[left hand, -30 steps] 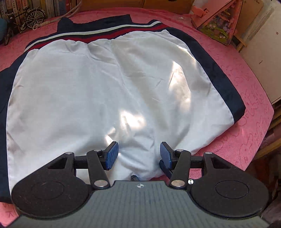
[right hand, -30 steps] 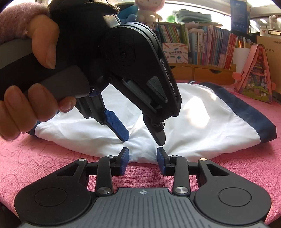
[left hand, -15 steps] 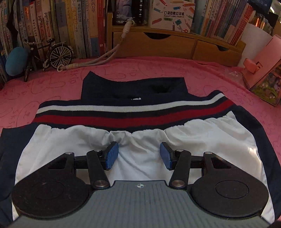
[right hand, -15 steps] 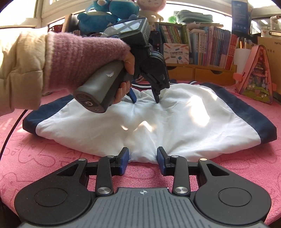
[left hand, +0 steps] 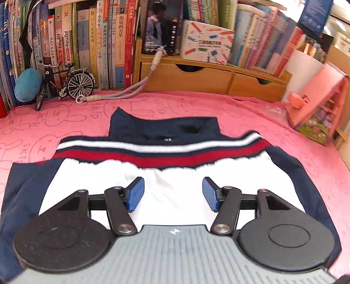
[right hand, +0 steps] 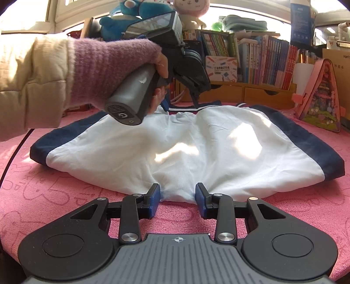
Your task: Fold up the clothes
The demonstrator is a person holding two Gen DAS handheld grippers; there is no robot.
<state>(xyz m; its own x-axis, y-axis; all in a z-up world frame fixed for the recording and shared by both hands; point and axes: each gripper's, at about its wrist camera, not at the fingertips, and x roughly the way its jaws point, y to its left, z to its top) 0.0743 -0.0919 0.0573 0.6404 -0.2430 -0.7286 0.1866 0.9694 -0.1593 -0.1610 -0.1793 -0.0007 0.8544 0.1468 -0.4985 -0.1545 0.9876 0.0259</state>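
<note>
A white jacket (right hand: pixel 218 148) with navy sides lies folded on the pink cloth (right hand: pixel 65 187). Its red, white and navy striped hem (left hand: pixel 157 153) and navy collar (left hand: pixel 161 126) lie at the far end. My right gripper (right hand: pixel 177 194) sits at the near folded edge, where bunched white fabric fills the gap between its blue pads (right hand: pixel 154 196). My left gripper (left hand: pixel 172 190) hovers over the white cloth just short of the striped hem. Its jaws are opening and nothing is gripped between them. In the right wrist view the left gripper (right hand: pixel 181 104) is held by a hand in a pink cuff.
Behind the pink cloth stand rows of books (left hand: pixel 87 43), wooden drawers (left hand: pixel 207 76), a model bicycle (left hand: pixel 65 83), a blue ball (left hand: pixel 28 84) and a grey cable (left hand: pixel 122 94). A pink house-shaped box (left hand: pixel 317 113) stands at the right. Plush toys (right hand: pixel 131 13) sit up high.
My left gripper has travelled from the near edge by the right gripper across the jacket to the striped hem, and its jaws have widened. The right gripper has stayed where it was.
</note>
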